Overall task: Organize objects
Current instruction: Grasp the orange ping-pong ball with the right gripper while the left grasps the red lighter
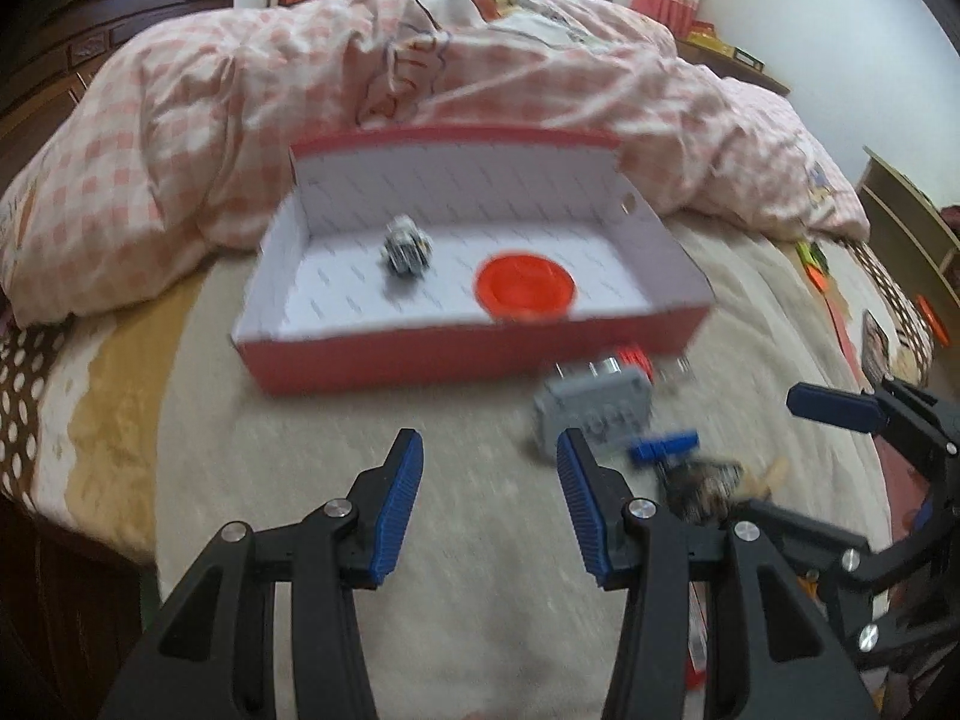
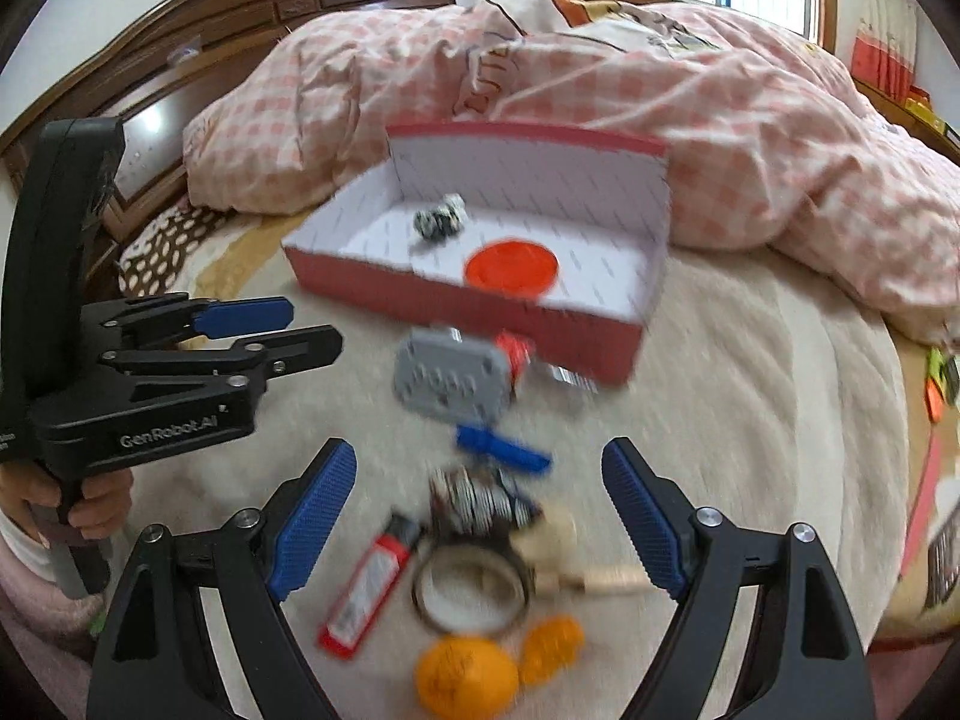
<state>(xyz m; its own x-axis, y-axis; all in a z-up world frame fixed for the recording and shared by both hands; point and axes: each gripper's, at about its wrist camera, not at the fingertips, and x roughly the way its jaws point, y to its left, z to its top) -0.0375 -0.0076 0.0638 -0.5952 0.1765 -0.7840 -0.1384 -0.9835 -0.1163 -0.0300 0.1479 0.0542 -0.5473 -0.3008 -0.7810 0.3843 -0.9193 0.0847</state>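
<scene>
The box [image 2: 480, 288] sat on the bed [image 2: 750, 420] against the quilt [image 2: 750, 138], already holding a red lid [image 2: 511, 270] and a small grey piece [image 2: 441, 215]. The loose things lay nearer than its front wall: a grey block [image 2: 451, 381] just beside that wall, then a blue stick [image 2: 503, 449], a striped bundle [image 2: 480, 501], a red tube [image 2: 369, 591], a ring [image 2: 471, 594], a wooden piece [image 2: 585, 573] and two oranges [image 2: 467, 681].

The right gripper [image 2: 480, 516] was spread wide and empty, with the bundle and ring straight ahead between its jaws. The blue stick lay crosswise to its reach, long axis running left to right.

The left gripper [image 1: 489, 510] was also open and empty over bare bed. From it the block [image 1: 594, 411] lay ahead and right, off its right fingertip [image 1: 579, 468]. So the right gripper looked nearer the pile, the left nearer the block.
</scene>
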